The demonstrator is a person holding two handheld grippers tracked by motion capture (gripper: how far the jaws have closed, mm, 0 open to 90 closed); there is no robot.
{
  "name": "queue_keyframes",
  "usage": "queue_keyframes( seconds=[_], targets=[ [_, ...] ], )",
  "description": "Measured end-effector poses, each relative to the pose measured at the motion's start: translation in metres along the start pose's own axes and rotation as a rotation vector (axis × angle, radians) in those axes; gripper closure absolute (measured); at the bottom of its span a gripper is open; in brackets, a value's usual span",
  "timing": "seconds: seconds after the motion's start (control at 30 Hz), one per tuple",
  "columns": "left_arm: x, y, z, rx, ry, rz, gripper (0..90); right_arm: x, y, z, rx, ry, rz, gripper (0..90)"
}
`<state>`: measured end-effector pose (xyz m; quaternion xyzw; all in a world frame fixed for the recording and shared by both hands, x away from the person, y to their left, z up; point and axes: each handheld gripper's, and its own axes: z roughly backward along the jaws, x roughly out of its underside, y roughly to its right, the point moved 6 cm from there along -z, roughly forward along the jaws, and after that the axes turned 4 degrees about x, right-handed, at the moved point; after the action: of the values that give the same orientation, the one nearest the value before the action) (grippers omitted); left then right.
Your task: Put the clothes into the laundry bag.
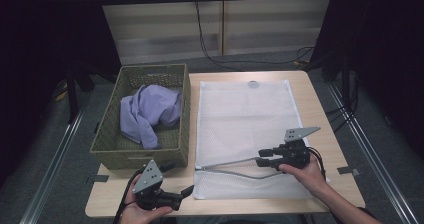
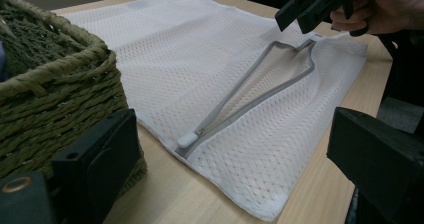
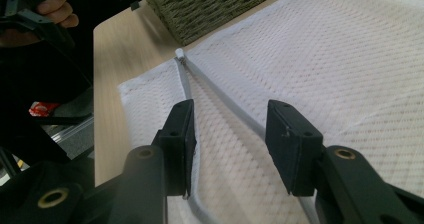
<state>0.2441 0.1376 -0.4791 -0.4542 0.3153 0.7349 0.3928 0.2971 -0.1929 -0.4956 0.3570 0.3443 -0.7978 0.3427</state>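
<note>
Mesh laundry bag [image 1: 245, 119] lies flat mid-frame in the high view, zipper [image 1: 235, 166] unzipped and gaping along its lower edge. Zipper pull [image 2: 189, 140] sits at the bag's left end, beside the wicker basket [image 1: 107, 134]. Lilac shirt [image 1: 147, 111] lies bunched in the basket, centre-left of frame.

Right gripper [image 1: 261, 157], lower right of the high view: jaws wide, holding nothing, straddling the open zipper near its right end. In the right gripper view one jaw sits over each grey tape.

Left gripper [image 1: 186, 191], bottom left: jaws wide, empty, hovering off the bag's corner.

Judged step: open the bag's mouth for the shirt. To do well: pinch only the upper tape, not both layers of mesh; lift gently so the lower layer stays down. Left gripper could pin the near corner or fetch the shirt.
</note>
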Motion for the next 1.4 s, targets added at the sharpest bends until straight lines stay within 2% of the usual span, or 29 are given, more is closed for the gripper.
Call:
queue_keyframes(
  seconds=[0.2, 0.23, 0.53, 0.6, 0.7, 0.77, 0.83, 1.0, 1.1, 1.17, 1.4],
  targets=[
    [-0.001, -0.002, 0.0, -0.026, -0.01, -0.013, 6.9, -0.005, 0.012, -0.013, 0.023, -0.021, -0.004, 54.5],
    [-0.001, -0.001, -0.001, -0.019, -0.009, -0.001, 6.9, -0.004, 0.014, -0.014, 0.023, -0.018, -0.011, 54.5],
    [-0.001, 0.0, 0.001, 0.002, 0.002, -0.01, 6.9, 0.006, 0.023, -0.019, 0.045, -0.052, -0.023, 53.8],
    [-0.001, -0.002, 0.002, -0.015, -0.009, -0.017, 6.9, 0.008, 0.024, -0.023, 0.044, -0.071, -0.018, 59.0],
    [-0.001, -0.002, 0.001, 0.0, 0.004, -0.007, 6.9, 0.011, 0.022, -0.029, 0.043, -0.092, 0.0, 61.7],
    [0.0, -0.003, 0.001, -0.018, -0.017, -0.014, 6.9, 0.012, 0.022, -0.031, 0.047, -0.107, 0.005, 63.3],
    [0.0, -0.002, 0.0, -0.001, -0.011, -0.014, 7.0, 0.014, 0.022, -0.033, 0.046, -0.12, 0.005, 65.1],
    [0.0, -0.002, 0.001, -0.004, -0.011, -0.017, 7.1, 0.019, 0.029, -0.035, 0.07, -0.152, -0.004, 68.3],
    [0.0, -0.003, 0.001, -0.014, -0.028, -0.022, 7.2, 0.021, 0.03, -0.037, 0.074, -0.168, -0.015, 71.1],
    [0.001, -0.002, 0.001, -0.008, -0.026, -0.017, 7.3, 0.022, 0.032, -0.038, 0.08, -0.166, -0.011, 71.1],
    [0.0, -0.002, 0.001, -0.009, -0.02, -0.021, 7.4, 0.026, 0.033, -0.041, 0.094, -0.178, -0.007, 83.0]
  ],
)
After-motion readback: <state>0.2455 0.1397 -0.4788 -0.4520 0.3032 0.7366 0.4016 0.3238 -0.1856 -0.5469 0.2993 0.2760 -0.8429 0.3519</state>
